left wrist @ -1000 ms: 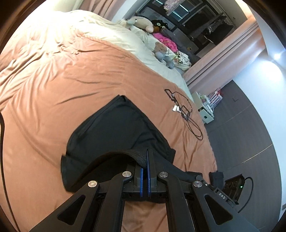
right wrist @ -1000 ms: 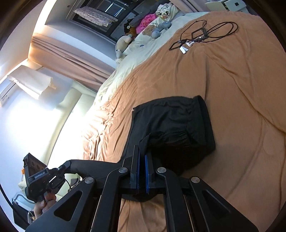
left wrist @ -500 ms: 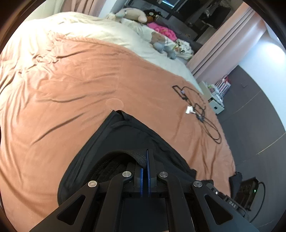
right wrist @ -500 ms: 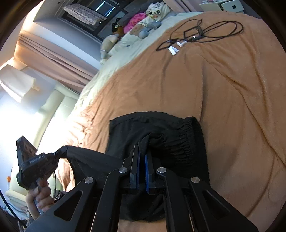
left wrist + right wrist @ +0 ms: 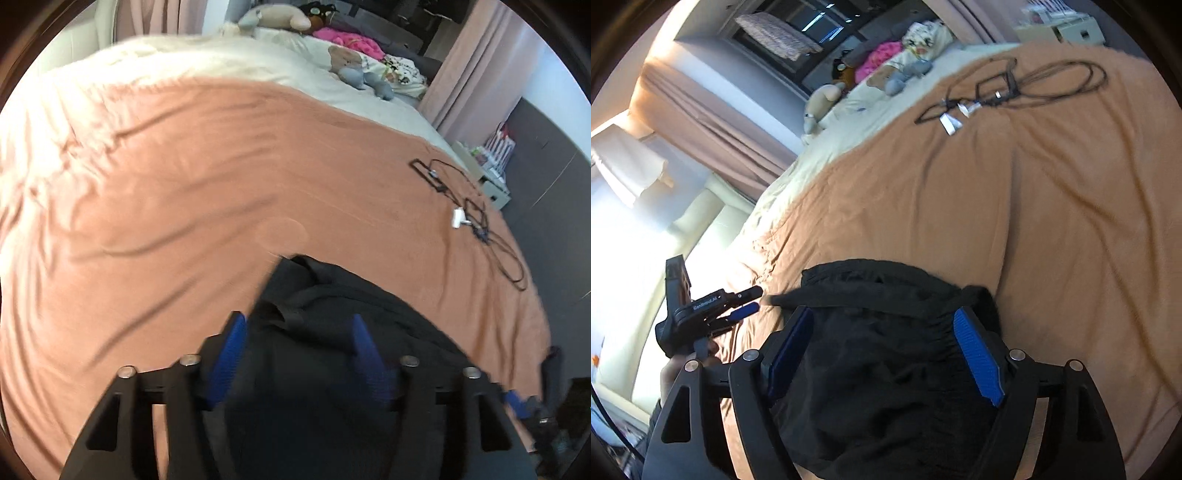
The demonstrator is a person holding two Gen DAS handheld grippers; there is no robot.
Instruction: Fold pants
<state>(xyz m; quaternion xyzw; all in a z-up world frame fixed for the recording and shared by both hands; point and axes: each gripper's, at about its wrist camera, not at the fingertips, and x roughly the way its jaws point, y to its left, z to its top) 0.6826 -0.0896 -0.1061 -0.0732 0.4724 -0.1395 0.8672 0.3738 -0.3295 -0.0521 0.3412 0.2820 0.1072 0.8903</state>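
The black pants (image 5: 351, 302) lie in a folded heap on the orange bed cover (image 5: 184, 184). My left gripper (image 5: 299, 332) hovers over their near edge with its jaws opening; the blue pads (image 5: 231, 350) stand wide apart and press on nothing. From the right wrist view the pants (image 5: 886, 369) fill the space under my right gripper (image 5: 882, 317). Its jaws are opening too, and the cloth lies loose between the blue pads (image 5: 979, 354). At the left of that view my left gripper (image 5: 753, 300) is held just beside the pants' edge.
A black cable with a white plug (image 5: 480, 229) lies on the cover beyond the pants, also visible as a cable (image 5: 1015, 88) from the right wrist. Stuffed toys (image 5: 354, 70) sit on the cream bedding at the head. A person's hand (image 5: 676, 369) holds the left gripper.
Both grippers were shut on the pants' edge and have now let go, jaws spread wide. The left one swung in and down towards the heap; the cloth has dropped flat.
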